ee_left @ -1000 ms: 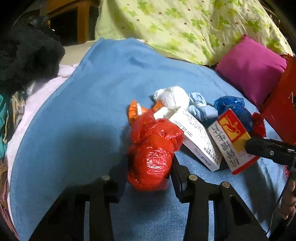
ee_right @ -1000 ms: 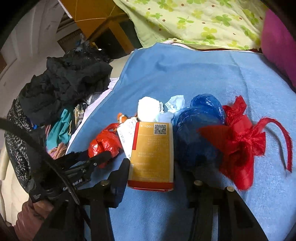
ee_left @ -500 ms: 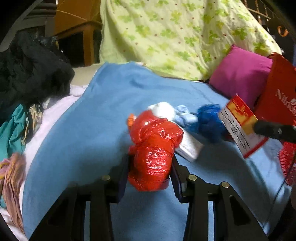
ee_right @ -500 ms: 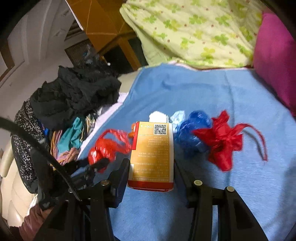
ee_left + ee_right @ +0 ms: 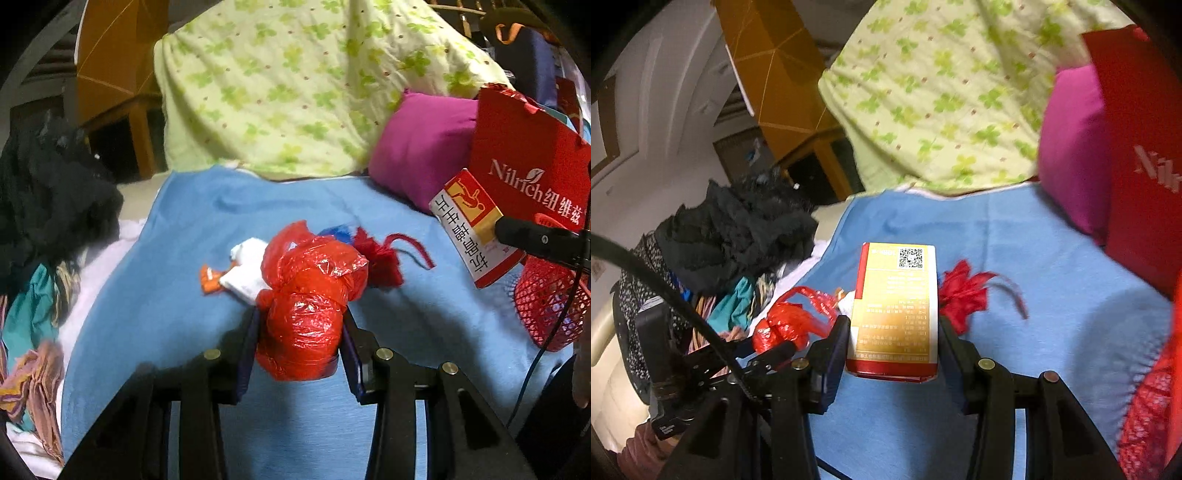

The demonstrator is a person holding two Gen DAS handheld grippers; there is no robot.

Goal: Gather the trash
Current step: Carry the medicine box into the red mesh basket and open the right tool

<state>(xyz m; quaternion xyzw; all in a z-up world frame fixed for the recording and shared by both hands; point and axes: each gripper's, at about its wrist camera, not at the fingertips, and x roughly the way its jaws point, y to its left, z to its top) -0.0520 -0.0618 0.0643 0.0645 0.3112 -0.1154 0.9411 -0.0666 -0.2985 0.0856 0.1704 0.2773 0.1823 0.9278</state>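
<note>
Carry step: left gripper [image 5: 299, 325] clamps red plastic bag [image 5: 310, 295], right gripper [image 5: 894, 343] clamps yellow carton [image 5: 895, 306]; next, likely release into red mesh basket [image 5: 546, 306].

The right gripper [image 5: 894, 328] has its jaws clamped on a yellow box [image 5: 895, 306] above the blue blanket [image 5: 1052, 295].

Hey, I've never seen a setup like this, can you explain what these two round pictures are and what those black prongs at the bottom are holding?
A person holds a two-finger claw in each hand; each picture comes from a fisheye camera on one claw, looking along its fingers. The left claw is shut on a red plastic bag. The right claw is shut on a yellow box with a QR code. Both are lifted above a blue blanket, where a red ribbon bundle, white wads and an orange scrap lie. A red mesh basket and a red paper bag stand on the right.
</note>
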